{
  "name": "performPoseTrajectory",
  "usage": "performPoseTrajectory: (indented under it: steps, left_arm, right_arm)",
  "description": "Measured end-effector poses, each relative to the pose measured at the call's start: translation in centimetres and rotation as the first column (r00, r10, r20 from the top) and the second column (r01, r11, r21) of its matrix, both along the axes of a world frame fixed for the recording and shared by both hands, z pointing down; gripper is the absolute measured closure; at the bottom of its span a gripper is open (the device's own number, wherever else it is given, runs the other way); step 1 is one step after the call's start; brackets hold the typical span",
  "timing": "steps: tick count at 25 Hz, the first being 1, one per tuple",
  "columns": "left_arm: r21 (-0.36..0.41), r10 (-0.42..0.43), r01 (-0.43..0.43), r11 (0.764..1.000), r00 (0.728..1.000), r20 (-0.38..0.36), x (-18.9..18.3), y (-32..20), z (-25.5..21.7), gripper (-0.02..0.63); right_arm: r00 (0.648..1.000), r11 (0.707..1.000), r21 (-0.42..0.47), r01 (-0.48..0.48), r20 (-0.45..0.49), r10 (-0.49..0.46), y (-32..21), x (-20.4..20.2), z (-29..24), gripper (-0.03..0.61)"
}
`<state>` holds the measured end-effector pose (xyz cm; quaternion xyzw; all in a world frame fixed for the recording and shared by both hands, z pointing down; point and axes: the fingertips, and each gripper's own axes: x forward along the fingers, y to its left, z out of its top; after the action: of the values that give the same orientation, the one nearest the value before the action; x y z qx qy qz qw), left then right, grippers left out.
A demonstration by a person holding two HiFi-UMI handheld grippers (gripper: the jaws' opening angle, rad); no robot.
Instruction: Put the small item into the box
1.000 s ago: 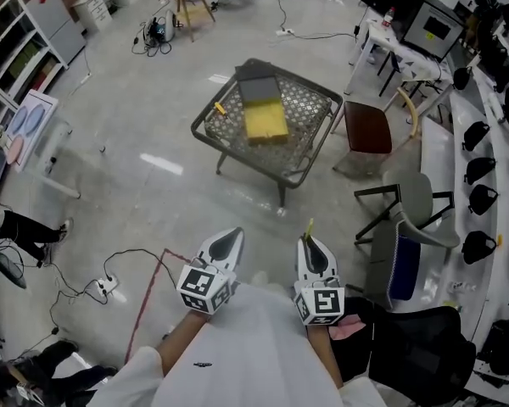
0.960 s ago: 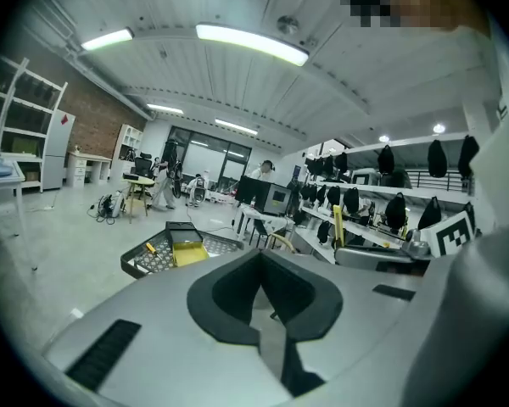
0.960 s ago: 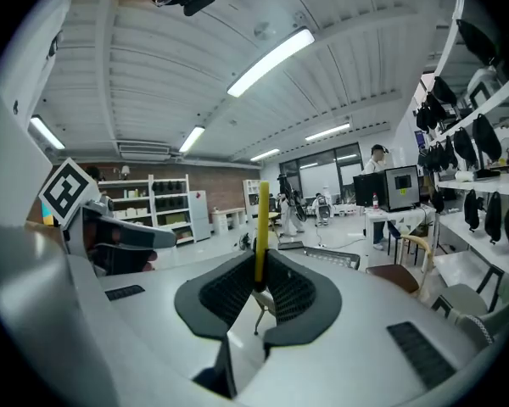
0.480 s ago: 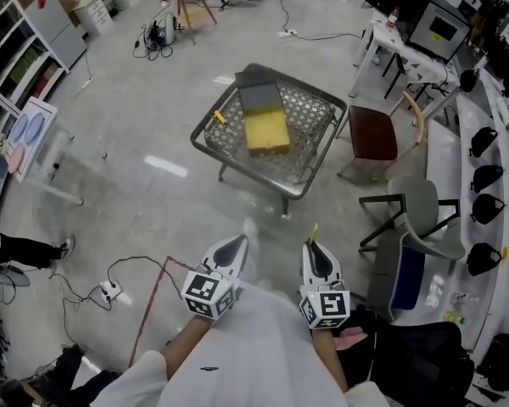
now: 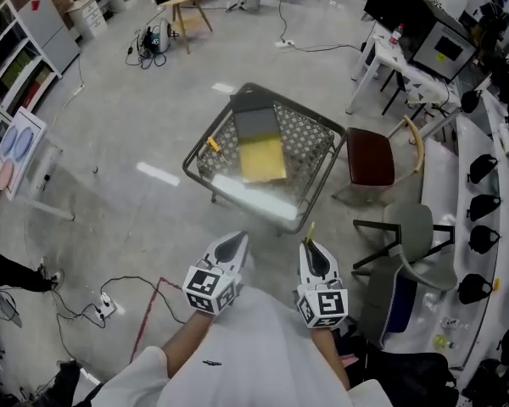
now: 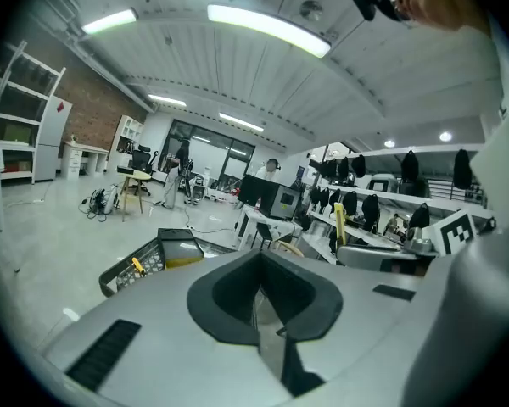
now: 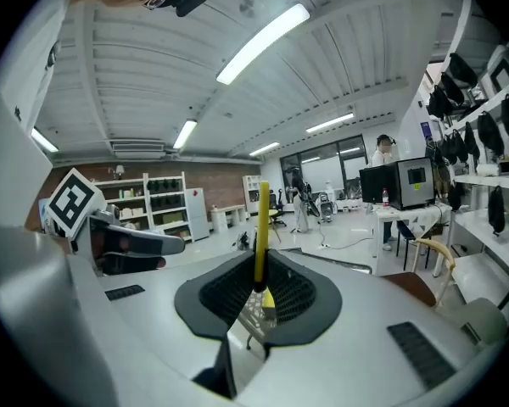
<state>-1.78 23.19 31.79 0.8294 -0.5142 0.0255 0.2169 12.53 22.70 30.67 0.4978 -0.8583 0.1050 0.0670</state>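
A black mesh table stands ahead on the floor. On it lies an open box with a yellow inside and a dark lid. A small yellow item rests on the mesh left of the box. My right gripper is shut on a thin yellow stick that points up past its tips. My left gripper is shut with nothing in it. Both are held low and near my body, well short of the table. The left gripper view shows the table and the box far off.
A brown chair stands right of the table, and a grey chair nearer me. Desks with monitors line the right side. Cables and a power strip lie on the floor at my left. White shelves stand at far left.
The table has come nearer and lower in the head view as I step toward it. Both grippers keep their pose, the right one still shut on the yellow stick.
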Motion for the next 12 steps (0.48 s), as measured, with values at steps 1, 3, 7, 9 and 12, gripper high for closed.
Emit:
performPoseTrajectory:
  steps: [1, 3, 7, 9, 12]
  left_arm:
    - [-0.002, 0.004, -0.004, 1.000, 1.000, -0.002, -0.6, -1.5, -0.1, 0.612]
    - [-0.009, 0.024, -0.024, 1.000, 1.000, -0.009, -1.6, -4.5, -0.3, 0.612]
    - [-0.013, 0.059, -0.059, 0.998, 0.998, -0.019, -2.7, -10.5, -0.7, 0.612]
    - [-0.010, 0.070, -0.070, 0.997, 0.997, -0.024, -3.1, -12.9, -0.9, 0.612]
    - [-0.005, 0.095, -0.095, 0.995, 0.995, -0.024, -3.5, -15.9, -0.8, 0.612]
  right_arm:
    - [1.000, 1.000, 0.002, -0.003, 0.001, 0.003, -1.5, -0.7, -0.2, 0.540]
    - [1.000, 1.000, 0.008, -0.013, 0.005, 0.013, -4.4, -1.9, -0.7, 0.540]
    - [1.000, 1.000, 0.006, -0.025, -0.004, 0.025, -9.8, -3.3, -1.0, 0.540]
    - [0.999, 0.999, 0.007, -0.037, -0.009, 0.037, -12.2, -3.6, -1.0, 0.540]
    - [0.998, 0.998, 0.010, -0.055, -0.012, 0.056, -15.3, -4.2, -1.0, 0.540]
